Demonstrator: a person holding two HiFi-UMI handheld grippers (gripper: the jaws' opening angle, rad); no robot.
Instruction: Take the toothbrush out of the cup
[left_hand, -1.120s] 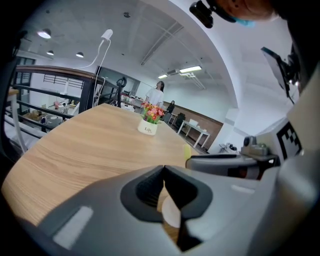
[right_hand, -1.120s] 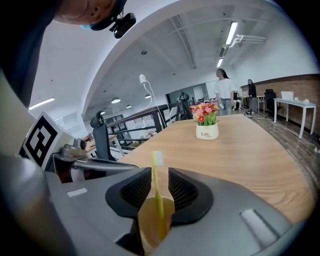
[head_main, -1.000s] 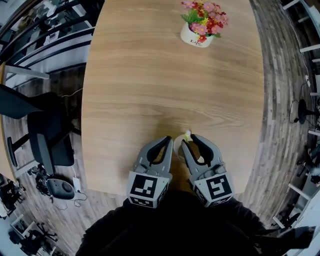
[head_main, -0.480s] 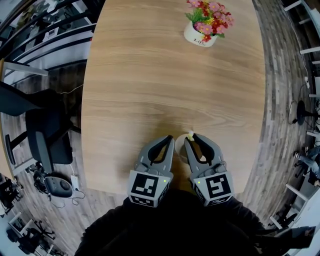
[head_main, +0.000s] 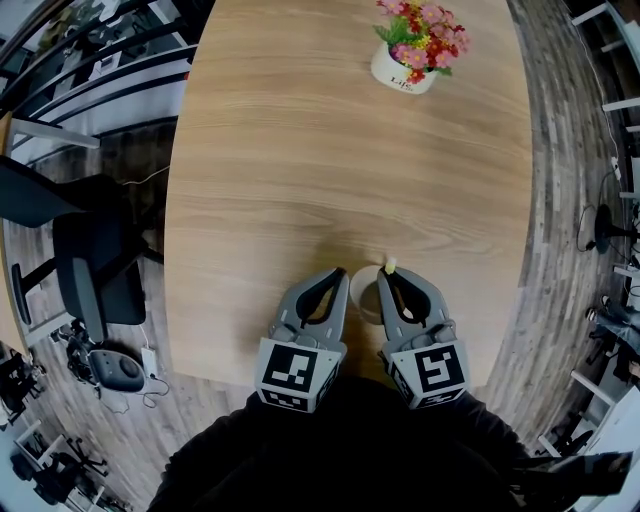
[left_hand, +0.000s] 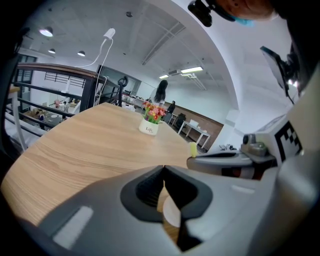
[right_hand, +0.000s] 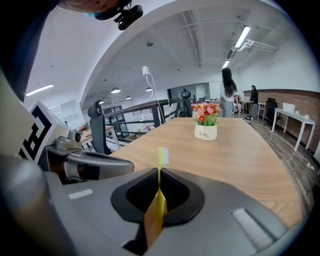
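My right gripper (right_hand: 159, 174) is closing its jaws on the toothbrush (right_hand: 161, 156): the neck is pinched between them, the bristles poke above, and the lower end is hidden. The cup (head_main: 364, 290) is mostly hidden between the grippers. The left gripper (left_hand: 163, 167) is pinched together and empty.

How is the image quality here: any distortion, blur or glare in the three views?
Head view: strong fisheye bows the table edges; light even, sharp. Left gripper view: dark vignette, the left gripper soft up close, flower pot sharper. Right gripper view: toothbrush handle blurs between the closing jaws of the right gripper; ceiling strip lights glare.
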